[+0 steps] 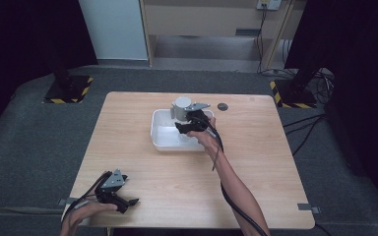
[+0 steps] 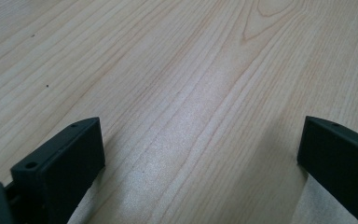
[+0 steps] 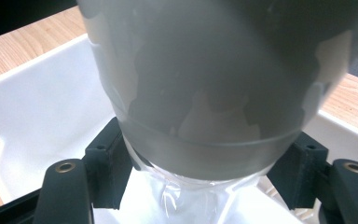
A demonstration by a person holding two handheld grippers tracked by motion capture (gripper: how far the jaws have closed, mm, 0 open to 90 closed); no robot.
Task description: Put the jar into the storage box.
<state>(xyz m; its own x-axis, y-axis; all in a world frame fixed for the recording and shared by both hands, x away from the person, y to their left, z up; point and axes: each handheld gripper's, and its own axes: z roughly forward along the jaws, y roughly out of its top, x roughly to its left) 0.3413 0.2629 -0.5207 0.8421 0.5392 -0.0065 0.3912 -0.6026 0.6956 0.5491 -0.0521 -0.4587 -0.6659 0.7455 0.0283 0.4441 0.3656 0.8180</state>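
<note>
Your right gripper (image 1: 184, 123) is over the white tray (image 1: 158, 135), and its jaws are pinching the grey cup (image 1: 180, 108) by its lower wall, one jaw on each side. In the right gripper view the cup (image 3: 214, 79) stands upright between the jaws, its base just above the tray (image 3: 42, 102) floor, with a shiny wet-looking patch under it. The cup sits at the tray's far end, near the far right corner; the near and left parts of the tray floor lie open. The tray rests around the middle of the counter (image 1: 256, 162), slightly toward its far edge, with bare wood all round it. A small dark round spot (image 1: 222, 106) lies on the counter just right of the tray's far corner.

Your left gripper (image 1: 123, 199) rests low near the counter's near left corner, close to the front edge, well apart from the tray. Its jaws are spread wide, and in the left gripper view there is plain wood grain (image 2: 191, 107) between them. The whole left half of the counter lies open between your two hands.
</note>
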